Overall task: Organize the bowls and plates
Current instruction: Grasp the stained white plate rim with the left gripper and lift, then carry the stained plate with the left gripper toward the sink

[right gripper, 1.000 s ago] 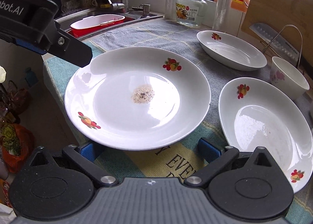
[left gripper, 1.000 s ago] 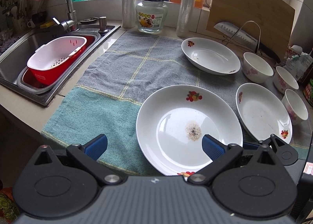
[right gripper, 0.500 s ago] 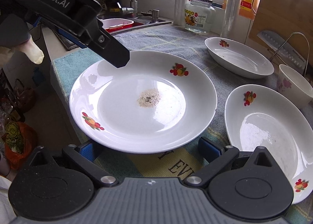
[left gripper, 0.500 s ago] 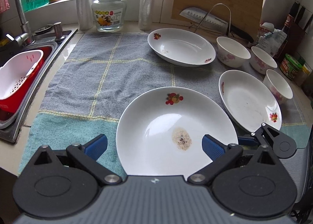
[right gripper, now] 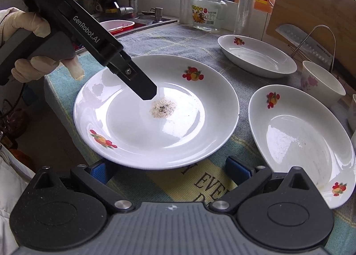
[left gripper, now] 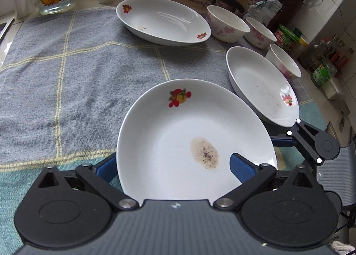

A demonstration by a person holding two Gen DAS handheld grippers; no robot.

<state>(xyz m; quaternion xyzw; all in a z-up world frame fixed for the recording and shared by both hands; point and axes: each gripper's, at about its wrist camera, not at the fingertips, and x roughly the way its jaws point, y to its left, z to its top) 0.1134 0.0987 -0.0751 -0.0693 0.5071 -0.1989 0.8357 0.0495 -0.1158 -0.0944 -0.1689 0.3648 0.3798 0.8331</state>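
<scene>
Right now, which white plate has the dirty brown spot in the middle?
The big round plate nearest both grippers, with the left gripper over its rim. The other two dishes lack that patch.

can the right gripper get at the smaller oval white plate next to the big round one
Probably yes: the right gripper hangs open at the towel's near edge, and the smaller oval white plate lies just to its right, uncovered, nothing between them.

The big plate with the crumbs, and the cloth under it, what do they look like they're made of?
Big plate: likely glazed ceramic or porcelain, glossy white with sharp window reflections and printed fruit decals. Cloth: woven cotton-like towel, matte and fuzzy, with visible wrinkles.
</scene>
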